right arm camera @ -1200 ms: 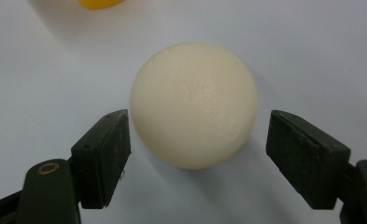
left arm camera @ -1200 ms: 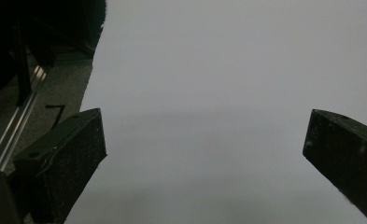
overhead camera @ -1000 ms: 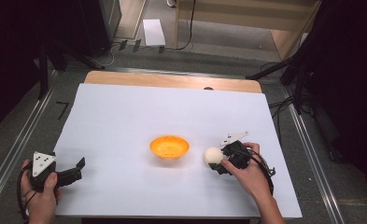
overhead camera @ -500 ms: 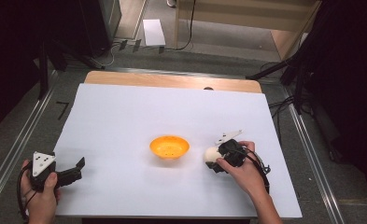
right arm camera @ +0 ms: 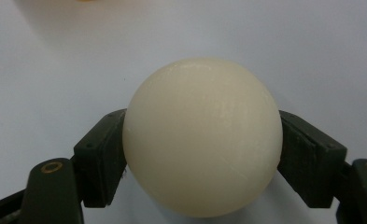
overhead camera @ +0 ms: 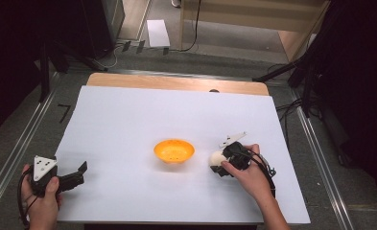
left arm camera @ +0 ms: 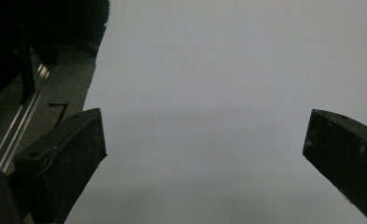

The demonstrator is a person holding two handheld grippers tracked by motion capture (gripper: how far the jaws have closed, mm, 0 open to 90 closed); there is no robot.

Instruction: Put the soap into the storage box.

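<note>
A cream-white ball (overhead camera: 217,158) (right arm camera: 202,135) lies just right of a small orange bowl (overhead camera: 174,150) near the middle of the white table sheet (overhead camera: 143,120). My right gripper (overhead camera: 220,161) is shut on the ball, with one jaw pressed on each side of it in the right gripper view. Its hand comes in from the lower right. My left gripper (overhead camera: 83,171) (left arm camera: 204,144) rests at the sheet's front left corner. It is open, jaws wide apart over bare sheet with nothing between them.
A wooden table edge (overhead camera: 176,82) runs along the far side of the sheet. Metal rails (overhead camera: 13,158) flank the table on grey floor. Dark equipment and cables (overhead camera: 291,103) stand beyond the back and right.
The right gripper with the ball has shifted slightly left, toward the orange bowl. The left gripper has stayed in place.
</note>
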